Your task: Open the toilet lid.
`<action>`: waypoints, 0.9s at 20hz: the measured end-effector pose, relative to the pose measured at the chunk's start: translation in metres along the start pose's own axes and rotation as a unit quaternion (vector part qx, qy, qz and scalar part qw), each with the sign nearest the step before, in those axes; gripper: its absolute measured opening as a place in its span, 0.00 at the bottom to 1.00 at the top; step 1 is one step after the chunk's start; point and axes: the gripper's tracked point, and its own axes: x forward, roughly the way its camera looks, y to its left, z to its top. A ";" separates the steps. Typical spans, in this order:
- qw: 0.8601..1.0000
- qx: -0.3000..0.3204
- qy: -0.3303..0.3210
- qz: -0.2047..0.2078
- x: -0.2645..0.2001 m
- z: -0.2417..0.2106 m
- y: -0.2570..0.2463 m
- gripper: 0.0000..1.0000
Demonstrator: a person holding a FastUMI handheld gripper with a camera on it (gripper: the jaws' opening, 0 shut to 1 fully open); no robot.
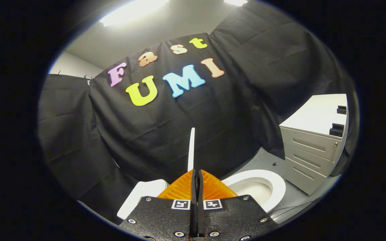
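Note:
My gripper (196, 173) is shut on the white toilet lid (191, 147), its two orange fingers (179, 189) pressed on either side of the lid's edge. The lid is raised and I see it edge-on, as a thin white strip rising from between the fingertips against the black cloth wall. To the right of the fingers and below them lies the white toilet seat (276, 187) with the open bowl inside it. A white part of the toilet, probably the tank (139, 197), shows to the left of the fingers.
A white drawer cabinet (313, 147) with black handles stands on the grey floor (263, 160) to the right of the toilet. Black cloth hangs close behind and to the left of the toilet.

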 end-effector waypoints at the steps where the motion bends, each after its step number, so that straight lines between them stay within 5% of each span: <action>1: 1.000 -0.004 -0.002 0.003 0.000 0.001 0.005 0.00; 18: 0.997 -0.051 -0.015 0.062 -0.005 -0.006 0.097 0.00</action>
